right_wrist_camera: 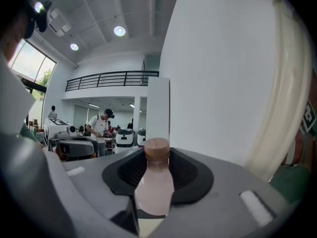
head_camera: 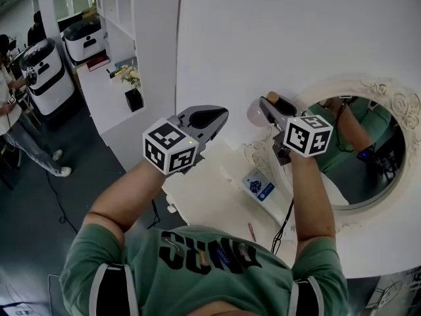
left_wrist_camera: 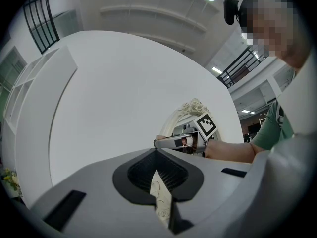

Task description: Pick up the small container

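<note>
Green shirt (head_camera: pixel 210 268) and two bare forearms fill the bottom of the head view, each hand carrying a claw in front of a plain white wall (head_camera: pixel 276 31). On the person's right, the right claw (head_camera: pixel 266 107) is clamped on the small container (head_camera: pixel 256 115), a pale pinkish bottle with a brown cap. The right gripper view shows the container (right_wrist_camera: pixel 153 187) upright between the dark pads of that claw (right_wrist_camera: pixel 157 157), both pads pressed to its sides and the cap standing above them. It hangs in the air above the white desk (head_camera: pixel 204 206), near the left edge of a round mirror (head_camera: pixel 395 101) with an ornate white frame. The left claw (head_camera: pixel 212 118) is held beside it, apart from the container, with its jaws closed together and nothing gripped. In the left gripper view the jaw tips (left_wrist_camera: pixel 156 152) meet, and only a thin cream sliver with an embossed pattern shows through the slit behind them. The same view catches the right claw (left_wrist_camera: pixel 173 143) in front of the mirror frame. A blue-and-white packet (head_camera: pixel 260 188) lies on the desk below the right forearm. Far to the left, flowers (head_camera: pixel 131 78) stand in a dark pot on a low white shelf.
</note>
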The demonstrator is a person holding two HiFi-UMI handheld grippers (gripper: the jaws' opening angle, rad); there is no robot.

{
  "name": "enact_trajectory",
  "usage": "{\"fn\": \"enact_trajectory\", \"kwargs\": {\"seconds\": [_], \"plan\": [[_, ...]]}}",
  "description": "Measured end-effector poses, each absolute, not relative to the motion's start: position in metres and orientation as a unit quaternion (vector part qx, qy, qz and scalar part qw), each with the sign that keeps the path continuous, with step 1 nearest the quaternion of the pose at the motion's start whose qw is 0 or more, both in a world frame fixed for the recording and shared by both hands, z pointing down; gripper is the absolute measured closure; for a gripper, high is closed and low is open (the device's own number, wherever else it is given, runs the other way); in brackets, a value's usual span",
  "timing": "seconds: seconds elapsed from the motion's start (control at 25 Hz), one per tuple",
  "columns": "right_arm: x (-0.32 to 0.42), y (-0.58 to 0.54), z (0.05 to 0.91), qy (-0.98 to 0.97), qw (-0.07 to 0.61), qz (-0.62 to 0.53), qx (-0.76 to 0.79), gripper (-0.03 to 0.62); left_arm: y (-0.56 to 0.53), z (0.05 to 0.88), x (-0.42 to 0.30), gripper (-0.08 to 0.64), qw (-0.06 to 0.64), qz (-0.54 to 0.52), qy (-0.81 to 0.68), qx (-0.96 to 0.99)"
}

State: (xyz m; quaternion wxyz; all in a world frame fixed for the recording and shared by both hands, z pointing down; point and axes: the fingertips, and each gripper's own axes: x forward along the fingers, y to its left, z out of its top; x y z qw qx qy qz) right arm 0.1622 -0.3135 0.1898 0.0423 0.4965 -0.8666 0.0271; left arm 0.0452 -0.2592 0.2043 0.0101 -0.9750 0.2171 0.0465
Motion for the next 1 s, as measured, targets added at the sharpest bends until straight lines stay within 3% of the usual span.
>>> {"fn": "enact_trajectory", "kwargs": {"seconds": [1.0], "plan": [[0.1532,-0.313,0.1938,-0.87,0.054,0.021,0.49,0.445,-0.2553,0.2049,0.0421,0.555,0.013,0.04,0.219,-0.975]]}}
